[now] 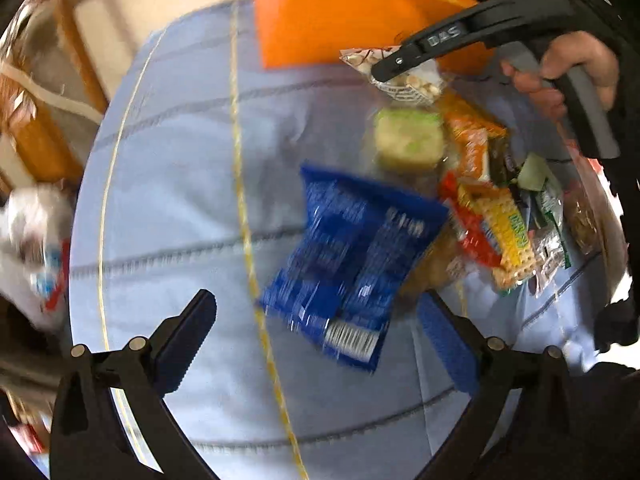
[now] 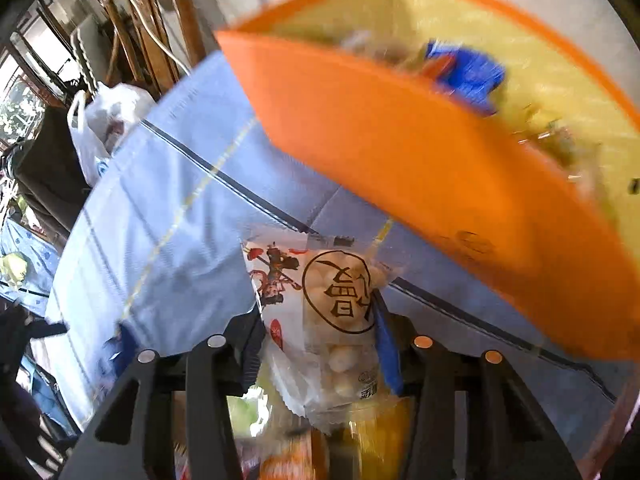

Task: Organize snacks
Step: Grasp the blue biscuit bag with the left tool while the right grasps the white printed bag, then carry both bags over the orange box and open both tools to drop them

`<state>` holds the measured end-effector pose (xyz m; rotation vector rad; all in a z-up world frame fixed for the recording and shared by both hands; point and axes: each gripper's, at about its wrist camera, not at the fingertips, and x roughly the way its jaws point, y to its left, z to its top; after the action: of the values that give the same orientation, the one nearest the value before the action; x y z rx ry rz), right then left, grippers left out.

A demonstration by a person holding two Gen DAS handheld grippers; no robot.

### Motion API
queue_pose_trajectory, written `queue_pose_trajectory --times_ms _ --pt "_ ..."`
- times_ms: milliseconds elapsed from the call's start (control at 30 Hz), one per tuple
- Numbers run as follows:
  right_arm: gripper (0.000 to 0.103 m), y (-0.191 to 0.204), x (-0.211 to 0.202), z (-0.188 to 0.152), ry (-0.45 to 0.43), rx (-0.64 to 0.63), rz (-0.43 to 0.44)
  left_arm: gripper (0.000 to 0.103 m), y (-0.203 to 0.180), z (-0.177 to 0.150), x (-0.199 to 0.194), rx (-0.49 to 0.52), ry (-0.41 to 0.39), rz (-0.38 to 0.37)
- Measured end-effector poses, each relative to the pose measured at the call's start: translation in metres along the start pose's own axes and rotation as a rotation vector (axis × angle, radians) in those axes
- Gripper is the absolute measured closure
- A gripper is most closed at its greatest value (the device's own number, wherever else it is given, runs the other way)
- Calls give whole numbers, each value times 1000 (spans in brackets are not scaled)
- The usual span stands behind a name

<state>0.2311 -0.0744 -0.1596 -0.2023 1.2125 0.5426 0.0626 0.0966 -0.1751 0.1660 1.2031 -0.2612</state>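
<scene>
Motion blurs the blue foil snack packet (image 1: 352,264) lying lengthwise between the wide-spread left claw (image 1: 316,320). The right claw (image 2: 316,344) clamps a clear nut pouch (image 2: 328,320), long axis pointing ahead toward the orange fabric bin (image 2: 400,152).

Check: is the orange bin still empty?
No, the orange bin already holds a blue packet and other wrappers.

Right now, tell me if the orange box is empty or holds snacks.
Holds snacks: the orange box shows a blue packet and other wrappers inside.
</scene>
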Motion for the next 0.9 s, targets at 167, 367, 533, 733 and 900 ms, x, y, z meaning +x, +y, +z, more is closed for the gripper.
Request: queue_pose_trajectory --times_ms 167,367,533,733,900 --pt "55 -21 -54 -21 -88 127 29 4 -10 13 42 182 29 -52" --pt "55 -40 -114 -43 -194 213 4 40 21 28 22 28 40 -251" --pt "55 -58 -140 -51 -251 292 -14 40 32 46 -18 32 56 -136" --pt "55 -88 -161 -47 -271 423 -43 40 40 117 -43 -63 11 -51" --pt "55 -107 -174 -8 -296 457 -79 40 49 212 -57 -197 -60 -5"
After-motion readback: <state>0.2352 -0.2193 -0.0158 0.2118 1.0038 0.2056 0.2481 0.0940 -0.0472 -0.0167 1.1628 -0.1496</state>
